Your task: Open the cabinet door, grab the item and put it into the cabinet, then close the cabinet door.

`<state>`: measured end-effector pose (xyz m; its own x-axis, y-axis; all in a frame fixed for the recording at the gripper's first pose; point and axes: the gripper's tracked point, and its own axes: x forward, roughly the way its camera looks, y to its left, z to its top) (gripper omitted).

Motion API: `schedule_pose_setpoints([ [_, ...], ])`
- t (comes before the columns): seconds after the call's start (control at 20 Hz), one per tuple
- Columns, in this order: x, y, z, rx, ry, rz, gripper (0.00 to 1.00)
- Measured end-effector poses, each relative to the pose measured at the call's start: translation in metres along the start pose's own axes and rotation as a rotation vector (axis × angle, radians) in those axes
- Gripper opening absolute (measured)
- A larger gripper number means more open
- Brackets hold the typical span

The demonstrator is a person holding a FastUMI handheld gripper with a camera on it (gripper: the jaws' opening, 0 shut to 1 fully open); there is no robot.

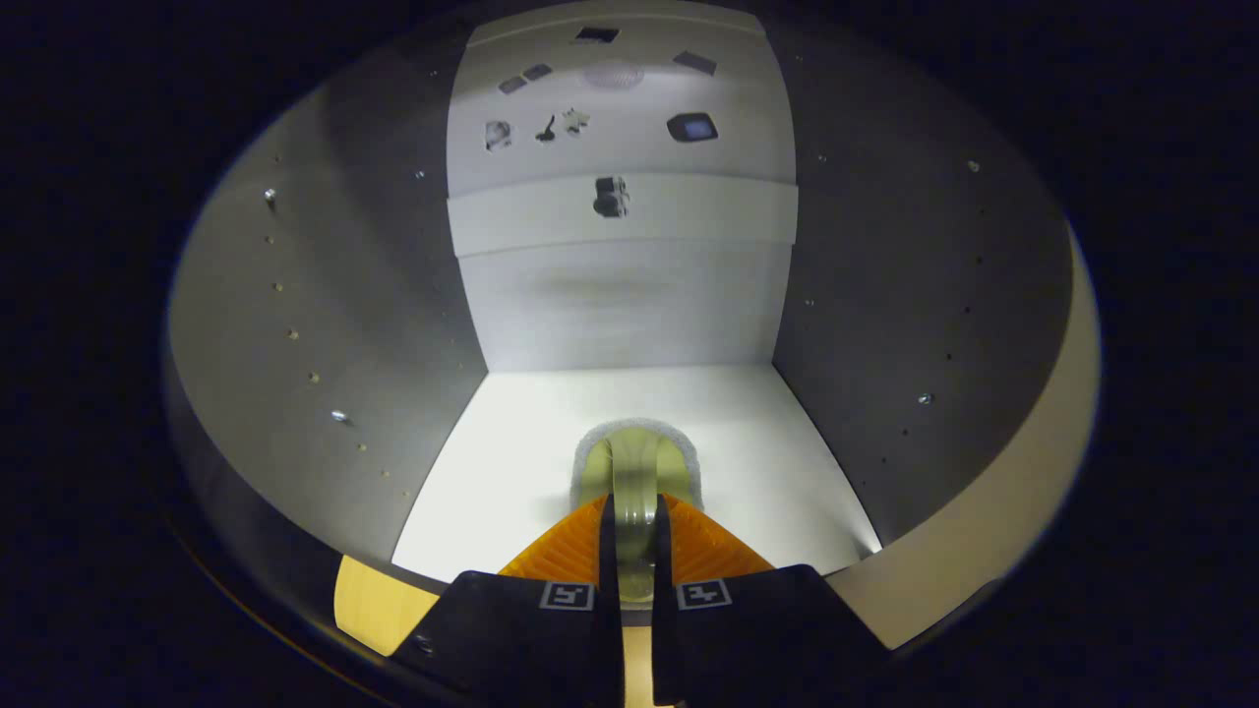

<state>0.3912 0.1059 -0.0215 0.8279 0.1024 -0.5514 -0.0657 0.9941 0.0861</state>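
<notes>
I am looking into the open cabinet, with its white floor [511,462], grey side walls [325,295] and pale back wall [629,305]. The item [634,457] is pale green with a fuzzy grey rounded edge and an arched, strap-like handle. It is low over the front part of the cabinet floor; I cannot tell whether it touches the floor. My gripper [634,511] is shut on that handle, both fingers pressing its sides. The item's near end is hidden behind the fingers.
Rows of small holes and a few screws dot the right wall [905,295] and the left one. A horizontal rail [708,211] crosses the back wall higher up, with small dark marks above it. A wooden strip [369,600] and the cabinet's pale front edge [993,551] flank the gripper.
</notes>
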Motion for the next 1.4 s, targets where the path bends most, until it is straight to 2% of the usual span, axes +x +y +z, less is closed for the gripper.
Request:
schedule_pose_setpoints([
  [0.2, 0.019, -0.006, 0.017, 0.041, -0.043, -0.017, 0.19],
  [0.35, 0.025, -0.007, 0.013, 0.046, -0.026, -0.014, 0.27],
  [0.4, 0.026, -0.007, 0.013, 0.038, -0.029, -0.014, 0.34],
  [0.6, 0.009, -0.011, 0.029, 0.043, -0.097, -0.019, 1.00],
  [0.75, -0.002, -0.015, 0.043, 0.084, -0.147, -0.025, 1.00],
  [1.0, -0.056, -0.027, 0.072, 0.066, -0.292, -0.052, 1.00],
  [1.4, -0.223, -0.038, 0.097, -0.028, -0.605, -0.114, 0.99],
])
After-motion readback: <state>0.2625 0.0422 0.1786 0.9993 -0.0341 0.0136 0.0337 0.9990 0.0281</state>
